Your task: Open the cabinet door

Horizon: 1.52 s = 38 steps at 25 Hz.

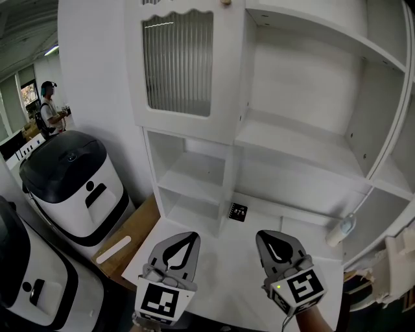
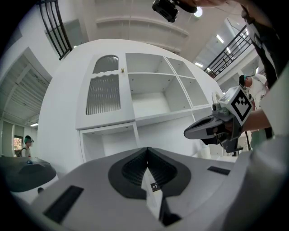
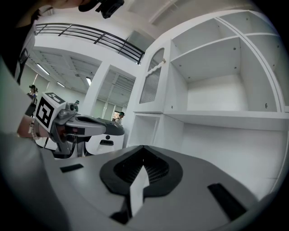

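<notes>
Upper left of centre in the head view, the cabinet door (image 1: 176, 65) fills the top left bay of a tall white cabinet (image 1: 194, 133). It is a white panel with a ribbed glass pane under a wavy top edge, and it sits flush with the cabinet front, closed. A small pale knob (image 1: 225, 2) shows at its upper right corner, at the very top of the frame. Below the door are 2 open compartments (image 1: 194, 188), both bare. To the right of the door run open shelves (image 1: 305, 139).

Neither gripper touches the door; both are low in the frame, well apart from it, above the white counter (image 1: 227, 279). The left gripper (image 1: 187, 238) has its jaws pressed together with nothing between them, as its own view shows. The right gripper (image 1: 267, 238) is the same: jaws together and empty. Each carries its marker cube toward the bottom edge.

On the counter behind the grippers lies 1 small black square device (image 1: 238, 211), and a white bottle-like object (image 1: 342, 230) sits at the right. At the left stand black-and-white bins (image 1: 71, 181) beside a wooden surface (image 1: 133, 237), and a person (image 1: 50, 117) stands far back at the left edge.
</notes>
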{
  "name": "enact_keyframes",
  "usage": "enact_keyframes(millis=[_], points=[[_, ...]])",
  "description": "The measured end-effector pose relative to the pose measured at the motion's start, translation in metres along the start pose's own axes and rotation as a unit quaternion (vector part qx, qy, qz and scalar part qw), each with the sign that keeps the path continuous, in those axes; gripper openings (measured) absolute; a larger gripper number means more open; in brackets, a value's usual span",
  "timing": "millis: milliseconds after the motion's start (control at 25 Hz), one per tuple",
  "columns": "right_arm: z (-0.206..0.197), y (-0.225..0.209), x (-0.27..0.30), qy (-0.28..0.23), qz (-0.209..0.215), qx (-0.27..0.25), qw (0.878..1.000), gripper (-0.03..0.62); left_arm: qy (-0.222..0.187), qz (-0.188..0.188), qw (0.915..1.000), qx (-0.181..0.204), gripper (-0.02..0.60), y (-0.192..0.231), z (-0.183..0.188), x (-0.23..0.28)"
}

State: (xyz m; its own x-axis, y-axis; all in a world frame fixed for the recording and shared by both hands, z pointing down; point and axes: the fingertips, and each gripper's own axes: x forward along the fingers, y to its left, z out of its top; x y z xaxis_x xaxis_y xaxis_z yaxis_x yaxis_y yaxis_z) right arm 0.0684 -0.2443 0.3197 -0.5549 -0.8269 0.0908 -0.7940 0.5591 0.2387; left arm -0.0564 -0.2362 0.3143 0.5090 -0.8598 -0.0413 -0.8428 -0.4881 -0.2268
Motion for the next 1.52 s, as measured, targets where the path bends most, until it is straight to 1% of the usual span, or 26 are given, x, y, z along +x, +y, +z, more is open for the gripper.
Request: enact_keyframes(millis=[160,280,400,480,560,640,680,920,1120,1280,1520], points=[[0.015,-0.002,0.007,-0.010,0.005,0.003,1.000,0.000,-0.010,-0.003,0.9999,0.008,0.000,0.004,0.011,0.007],[0.021,-0.004,0.007,0.009,0.007,-0.012,1.000,-0.001,-0.018,-0.004,0.9997,0.016,0.000,0.008,0.022,0.013],[0.033,-0.007,0.010,0.004,0.007,-0.021,1.000,0.000,-0.025,0.000,0.9994,0.022,0.000,0.013,0.033,0.019],[0.038,-0.009,0.013,-0.007,0.012,-0.017,1.000,-0.001,-0.033,-0.001,0.9993,0.019,0.000,0.016,0.039,0.023],[0.043,-0.010,0.015,-0.018,0.019,-0.011,1.000,-0.002,-0.041,-0.003,0.9991,0.006,0.000,0.019,0.046,0.026],[0.046,-0.009,0.017,-0.015,0.025,-0.009,1.000,-0.002,-0.048,-0.005,0.9988,-0.006,0.000,0.022,0.054,0.028],[0.048,-0.009,0.018,-0.013,0.026,-0.010,1.000,-0.002,-0.052,-0.005,0.9986,-0.005,0.000,0.024,0.058,0.029],[0.069,-0.013,0.026,-0.026,0.033,-0.028,0.999,-0.001,-0.069,-0.004,0.9972,0.028,0.000,0.032,0.078,0.039],[0.086,-0.018,0.031,-0.029,0.038,-0.027,0.998,-0.002,-0.075,-0.004,0.9964,0.038,0.000,0.034,0.094,0.042],[0.096,-0.021,0.032,-0.023,0.037,-0.029,0.999,0.000,-0.087,-0.008,0.9939,0.067,0.000,0.036,0.104,0.048],[0.119,-0.026,0.036,-0.035,0.034,-0.047,0.998,-0.002,-0.100,-0.007,0.9911,0.088,0.000,0.040,0.123,0.052]])
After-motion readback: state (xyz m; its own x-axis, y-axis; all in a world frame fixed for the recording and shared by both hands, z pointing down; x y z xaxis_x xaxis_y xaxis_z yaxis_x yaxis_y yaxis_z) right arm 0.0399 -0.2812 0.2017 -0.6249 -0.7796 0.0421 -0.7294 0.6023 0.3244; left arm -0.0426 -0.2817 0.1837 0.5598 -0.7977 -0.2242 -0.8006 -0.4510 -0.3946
